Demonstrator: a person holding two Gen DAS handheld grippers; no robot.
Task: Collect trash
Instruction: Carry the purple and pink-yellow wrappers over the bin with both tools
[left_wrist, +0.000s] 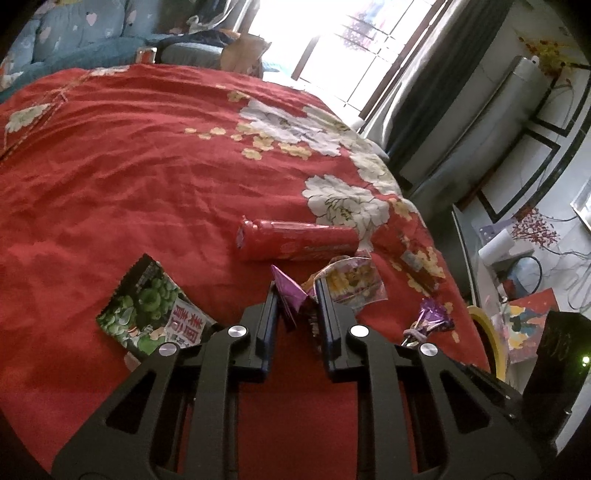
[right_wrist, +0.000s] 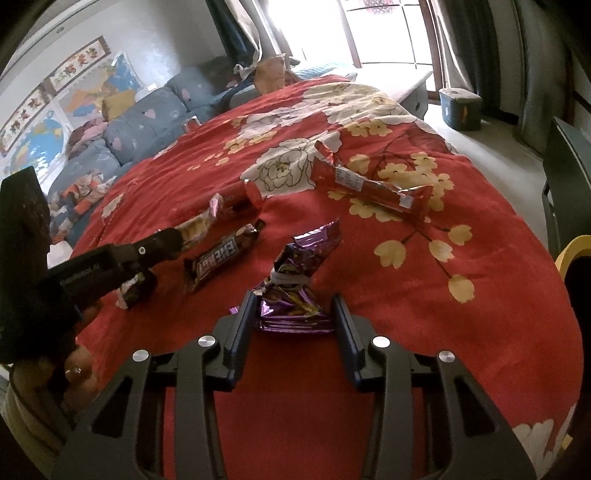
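My left gripper (left_wrist: 297, 291) is shut on a crumpled pink and yellow wrapper (left_wrist: 347, 282) just above the red floral bedspread (left_wrist: 147, 166). A green snack packet (left_wrist: 151, 306) lies to its left, a red wrapped roll (left_wrist: 295, 240) ahead, a purple wrapper (left_wrist: 430, 319) to the right. My right gripper (right_wrist: 295, 299) is open, its fingers on either side of the purple wrapper (right_wrist: 295, 288) tied with a white band. The left gripper shows in the right wrist view (right_wrist: 162, 240) over a brown ENERGY bar (right_wrist: 221, 258). A long red wrapper (right_wrist: 369, 181) lies further off.
The bed's right edge drops to the floor, where a yellow-rimmed object (left_wrist: 487, 332), papers and a black box (left_wrist: 554, 369) sit. Blue pillows (right_wrist: 140, 122) and a paper bag (right_wrist: 271, 72) lie at the head. A green storage bin (right_wrist: 460, 107) stands by the window.
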